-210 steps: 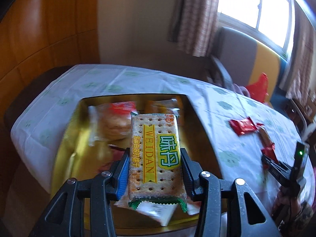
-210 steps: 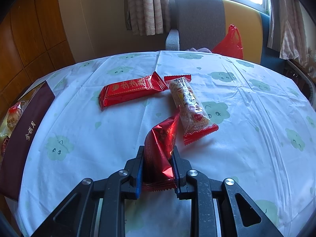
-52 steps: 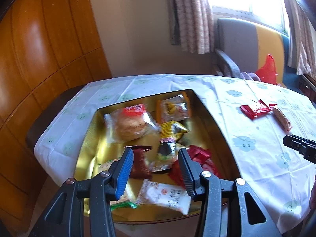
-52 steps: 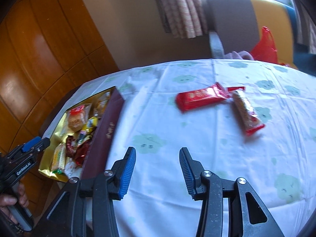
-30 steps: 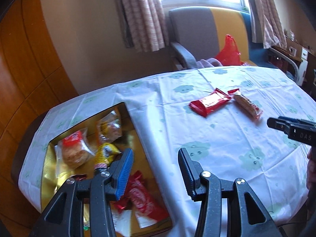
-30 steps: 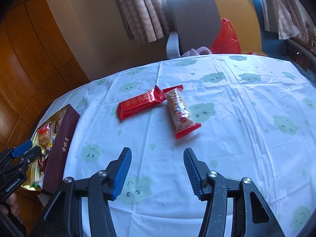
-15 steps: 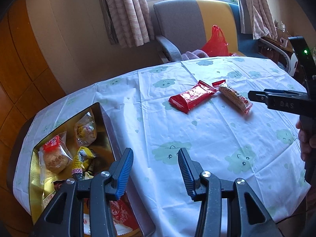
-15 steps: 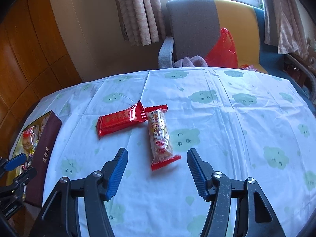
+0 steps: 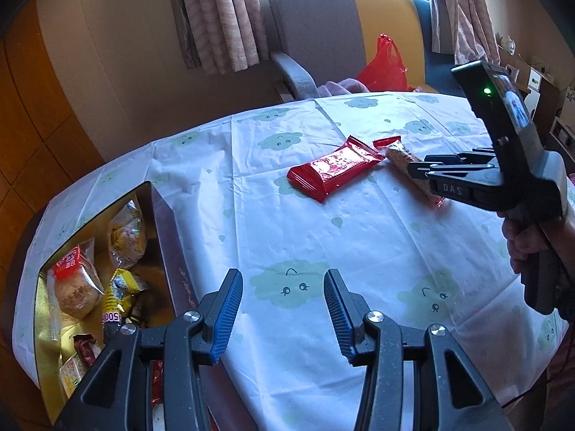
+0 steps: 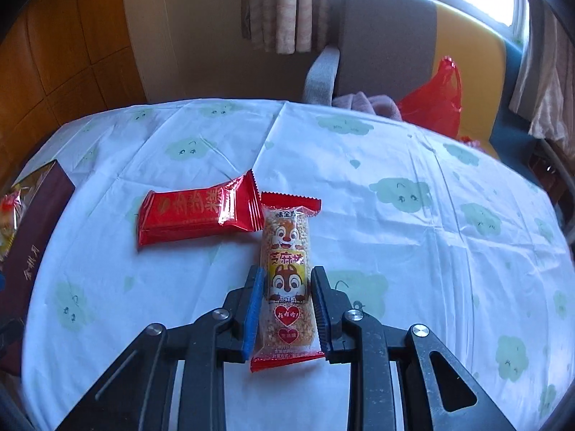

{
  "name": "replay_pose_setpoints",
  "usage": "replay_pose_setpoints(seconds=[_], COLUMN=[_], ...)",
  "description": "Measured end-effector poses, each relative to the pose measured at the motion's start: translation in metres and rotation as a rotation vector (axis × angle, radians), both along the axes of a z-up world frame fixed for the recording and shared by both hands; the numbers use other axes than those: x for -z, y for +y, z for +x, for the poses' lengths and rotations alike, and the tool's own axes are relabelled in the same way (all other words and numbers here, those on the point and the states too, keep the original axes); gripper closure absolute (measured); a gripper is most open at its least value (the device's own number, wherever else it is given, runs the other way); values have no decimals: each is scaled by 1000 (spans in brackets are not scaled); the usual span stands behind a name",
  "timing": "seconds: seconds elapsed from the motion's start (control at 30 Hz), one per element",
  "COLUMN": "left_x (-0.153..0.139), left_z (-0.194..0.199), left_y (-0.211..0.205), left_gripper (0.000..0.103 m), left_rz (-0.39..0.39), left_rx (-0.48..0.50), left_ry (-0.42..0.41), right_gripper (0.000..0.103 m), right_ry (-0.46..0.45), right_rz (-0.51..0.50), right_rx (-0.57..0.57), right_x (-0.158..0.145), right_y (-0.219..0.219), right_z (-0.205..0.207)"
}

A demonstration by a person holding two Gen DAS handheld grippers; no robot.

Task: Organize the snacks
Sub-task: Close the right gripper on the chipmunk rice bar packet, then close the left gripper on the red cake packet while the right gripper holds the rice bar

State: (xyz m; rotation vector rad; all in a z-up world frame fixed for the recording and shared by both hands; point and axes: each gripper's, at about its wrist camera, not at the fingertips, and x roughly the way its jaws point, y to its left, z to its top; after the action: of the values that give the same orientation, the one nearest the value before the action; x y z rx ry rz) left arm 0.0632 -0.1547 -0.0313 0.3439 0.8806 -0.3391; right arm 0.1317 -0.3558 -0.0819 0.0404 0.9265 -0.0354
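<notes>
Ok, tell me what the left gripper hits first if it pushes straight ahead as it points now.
Probably nothing soon: the open left gripper faces bare cloud-print tablecloth. Farther along that line lies the flat red foil snack packet, likely the first thing met, though height above the table is unclear.

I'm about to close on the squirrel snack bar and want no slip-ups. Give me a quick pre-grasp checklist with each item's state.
1. Right claw straddles the squirrel snack bar: ok.
2. Bar centred between the fingers: ok.
3. Fingers gripping the wrapper: cannot tell.
4. Red packet outside the right claw: ok, though its crimped end is very close to the bar's top.
5. Left claw open, empty: ok.
6. Snack box open: ok.
</notes>
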Motion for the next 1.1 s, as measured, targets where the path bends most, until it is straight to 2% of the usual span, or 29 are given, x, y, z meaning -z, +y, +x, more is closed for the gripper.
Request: replay_pose_setpoints(seconds=[0.17, 0.33, 0.37, 0.43, 0.5, 0.7, 0.8, 0.93, 1.1], left_x=[4, 5, 3, 0, -4, -7, 0, 14, 36], left_z=[7, 22, 25, 32, 41, 70, 89, 115, 139], left_y=[-5, -14, -17, -23, -32, -64, -82, -102, -122], left_gripper=[55, 54, 53, 40, 35, 33, 31, 22, 21], left_rz=[-9, -16, -16, -5, -1, 51, 86, 105, 140], left_rx=[17, 44, 50, 69, 96, 203, 256, 299, 337], left_ry=[43, 88, 90, 87, 83, 61, 68, 109, 133], right_gripper=[76, 76, 75, 73, 73, 73, 73, 73, 72], right_ry=[-20, -37, -45, -51, -9, -36, -42, -47, -55], right_rz=[-13, 46, 62, 88, 113, 132, 159, 170, 198], right_rx=[-3, 30, 37, 48, 63, 66, 69, 69, 69], right_x=[1, 2, 2, 5, 17, 19, 19, 19, 20], right_y=[-2, -16, -18, -22, -24, -25, -29, -30, -33], right_z=[-24, -50, -53, -56, -53, -56, -57, -58, -58])
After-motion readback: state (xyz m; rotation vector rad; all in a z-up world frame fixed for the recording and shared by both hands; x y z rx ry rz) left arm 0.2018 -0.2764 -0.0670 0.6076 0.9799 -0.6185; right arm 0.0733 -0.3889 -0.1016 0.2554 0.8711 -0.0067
